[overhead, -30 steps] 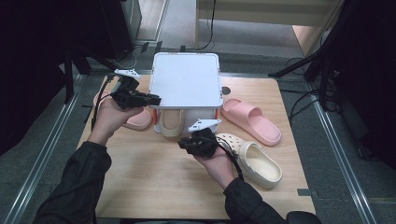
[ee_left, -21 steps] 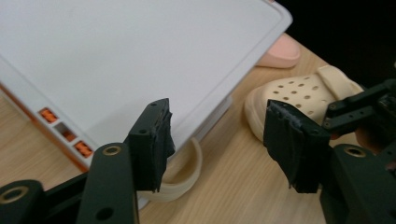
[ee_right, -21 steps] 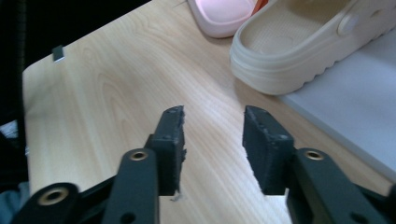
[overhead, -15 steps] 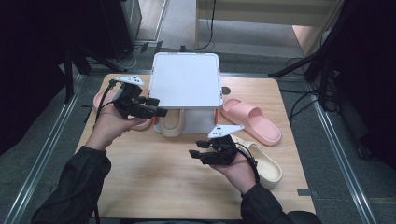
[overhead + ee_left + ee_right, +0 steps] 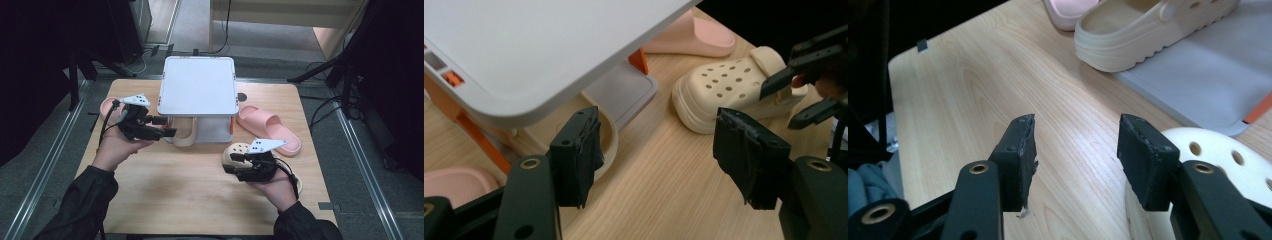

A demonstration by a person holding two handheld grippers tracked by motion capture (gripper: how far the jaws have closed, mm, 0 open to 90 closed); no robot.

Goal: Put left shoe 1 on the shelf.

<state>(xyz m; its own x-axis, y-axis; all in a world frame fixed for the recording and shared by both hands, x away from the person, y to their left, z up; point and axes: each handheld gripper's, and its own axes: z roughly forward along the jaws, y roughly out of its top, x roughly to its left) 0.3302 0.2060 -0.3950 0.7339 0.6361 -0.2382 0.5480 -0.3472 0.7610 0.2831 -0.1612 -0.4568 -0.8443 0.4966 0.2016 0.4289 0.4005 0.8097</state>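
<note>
Cream clog (image 5: 239, 152) lies right of centre in the high view, partly under the right gripper (image 5: 231, 164); the left gripper (image 5: 170, 126) sits centre-left, beside the white rack (image 5: 198, 85). Left gripper view: jaws wide apart, empty, the clog (image 5: 724, 92) upper right. Right gripper view: jaws apart on nothing, the perforated clog (image 5: 1218, 160) at lower right, touching the right jaw.

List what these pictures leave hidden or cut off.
- Clog under the rack: the top shelf hides its front in the high view.
- Left pink slide: mostly behind the left gripper there.
- Loose clog: its heel sits behind the right gripper and hand.
</note>
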